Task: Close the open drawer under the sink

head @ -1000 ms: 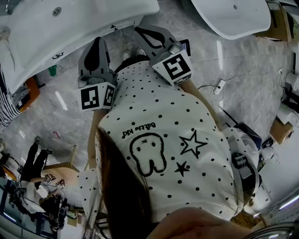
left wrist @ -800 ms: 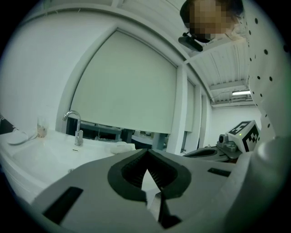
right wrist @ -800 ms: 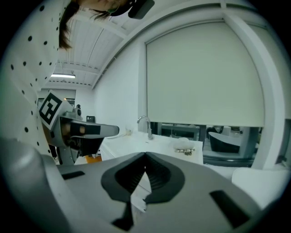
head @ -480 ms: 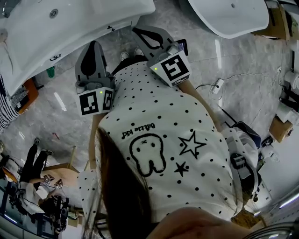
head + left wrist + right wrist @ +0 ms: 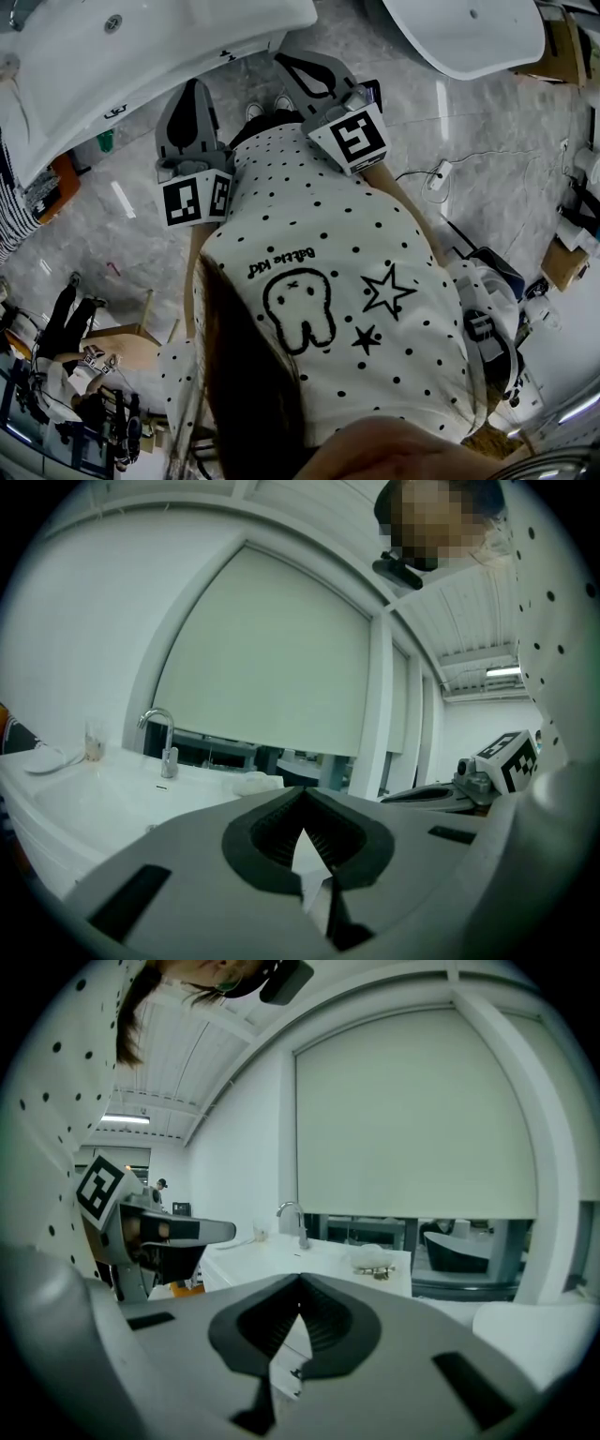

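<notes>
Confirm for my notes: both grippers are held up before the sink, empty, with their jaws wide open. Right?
No: the jaws are shut. The left gripper and right gripper are held up before the sink, empty, with their jaws together, as both gripper views show.

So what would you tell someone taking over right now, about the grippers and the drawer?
Left gripper: shut, empty.
Right gripper: shut, empty.
Both are held in the air, touching nothing.
The sink is ahead, on the left side of the head view. Its drawer shows in no view.
Done: nothing that can be seen.
Left: find the open drawer under the sink and push it shut.
</notes>
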Demonstrator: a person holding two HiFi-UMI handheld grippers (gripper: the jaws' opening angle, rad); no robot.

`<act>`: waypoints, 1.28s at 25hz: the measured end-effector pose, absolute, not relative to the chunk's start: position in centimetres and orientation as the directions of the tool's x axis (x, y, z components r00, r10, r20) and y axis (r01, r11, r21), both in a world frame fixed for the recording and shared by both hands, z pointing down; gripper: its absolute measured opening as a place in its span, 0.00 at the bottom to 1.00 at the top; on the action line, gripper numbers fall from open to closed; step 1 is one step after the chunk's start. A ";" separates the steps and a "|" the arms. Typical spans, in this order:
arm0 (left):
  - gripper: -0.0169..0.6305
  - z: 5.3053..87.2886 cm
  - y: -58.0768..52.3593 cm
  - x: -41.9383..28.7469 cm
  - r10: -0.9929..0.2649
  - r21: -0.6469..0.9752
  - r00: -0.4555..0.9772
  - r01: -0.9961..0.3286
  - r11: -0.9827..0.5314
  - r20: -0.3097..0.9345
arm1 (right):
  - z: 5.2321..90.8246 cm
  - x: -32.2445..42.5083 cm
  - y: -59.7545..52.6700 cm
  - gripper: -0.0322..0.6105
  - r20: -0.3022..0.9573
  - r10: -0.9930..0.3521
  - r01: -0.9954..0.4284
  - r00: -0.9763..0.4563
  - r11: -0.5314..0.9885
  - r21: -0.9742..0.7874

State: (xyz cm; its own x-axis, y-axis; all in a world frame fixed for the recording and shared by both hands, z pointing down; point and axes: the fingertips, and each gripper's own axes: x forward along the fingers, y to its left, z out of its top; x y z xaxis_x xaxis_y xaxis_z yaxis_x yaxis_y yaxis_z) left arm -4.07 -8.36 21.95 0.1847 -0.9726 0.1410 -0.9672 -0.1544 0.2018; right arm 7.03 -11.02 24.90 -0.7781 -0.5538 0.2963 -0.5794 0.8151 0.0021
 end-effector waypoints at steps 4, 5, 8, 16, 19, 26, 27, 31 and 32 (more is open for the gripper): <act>0.03 21.9 -8.5 -3.9 -0.971 0.199 0.193 -0.966 -0.163 0.140 | 24.8 7.2 -11.1 0.07 0.296 -0.560 -0.585 -0.774 0.811 0.005; 0.03 21.9 -8.5 -3.9 -0.971 0.199 0.194 -0.966 -0.165 0.140 | 24.9 7.2 -11.1 0.07 0.296 -0.561 -0.586 -0.773 0.810 0.006; 0.03 21.9 -8.5 -3.9 -0.971 0.200 0.192 -0.966 -0.162 0.142 | 24.8 7.3 -11.1 0.07 0.296 -0.564 -0.589 -0.771 0.808 0.008; 0.03 21.8 -8.3 -4.0 -0.975 0.193 0.177 -0.970 -0.150 0.132 | 24.8 7.3 -11.0 0.07 0.296 -0.567 -0.588 -0.769 0.809 0.019; 0.03 21.6 -8.2 -4.1 -0.977 0.192 0.173 -0.970 -0.148 0.123 | 24.7 7.4 -11.1 0.07 0.292 -0.574 -0.594 -0.765 0.804 0.024; 0.03 21.6 -8.3 -4.2 -0.977 0.195 0.171 -0.970 -0.145 0.124 | 24.6 7.5 -11.2 0.07 0.291 -0.579 -0.599 -0.761 0.800 0.026; 0.03 21.7 -8.3 -4.2 -0.977 0.195 0.171 -0.970 -0.145 0.125 | 24.6 7.5 -11.2 0.07 0.291 -0.580 -0.600 -0.761 0.800 0.026; 0.03 21.7 -8.3 -4.2 -0.978 0.198 0.169 -0.970 -0.143 0.124 | 24.6 7.5 -11.3 0.07 0.290 -0.581 -0.600 -0.760 0.800 0.028; 0.03 21.7 -8.3 -4.3 -0.978 0.198 0.168 -0.970 -0.142 0.123 | 24.6 7.5 -11.3 0.07 0.290 -0.581 -0.600 -0.760 0.799 0.029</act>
